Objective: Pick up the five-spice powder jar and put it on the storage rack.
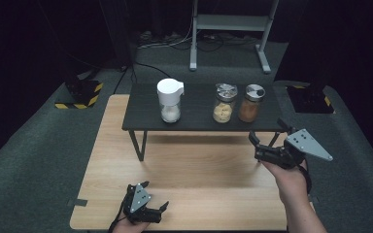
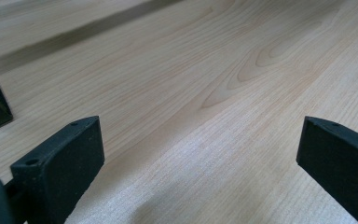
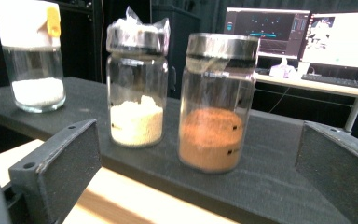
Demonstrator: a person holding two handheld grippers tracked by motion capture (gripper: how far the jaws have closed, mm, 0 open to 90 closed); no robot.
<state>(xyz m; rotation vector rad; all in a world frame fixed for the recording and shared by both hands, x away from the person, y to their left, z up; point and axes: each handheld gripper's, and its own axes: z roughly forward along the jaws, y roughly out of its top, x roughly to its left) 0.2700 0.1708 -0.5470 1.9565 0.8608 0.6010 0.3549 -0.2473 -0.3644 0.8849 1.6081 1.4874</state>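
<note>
Three jars are lined up on the dark raised shelf [image 1: 199, 114]: a white-capped jar [image 1: 169, 100] of white grains at the left, a middle jar [image 1: 224, 103] of pale powder with plastic wrap under its lid, and a brown-powder jar [image 1: 250, 103] at the right. The right gripper [image 1: 268, 137] is held with jaws spread wide and empty, just short of the shelf's front edge near the brown-powder jar. The left gripper [image 1: 154, 195] is kept low over the light wooden table [image 1: 199, 165], well apart from the jars, its jaws also parted wide around nothing.
</note>
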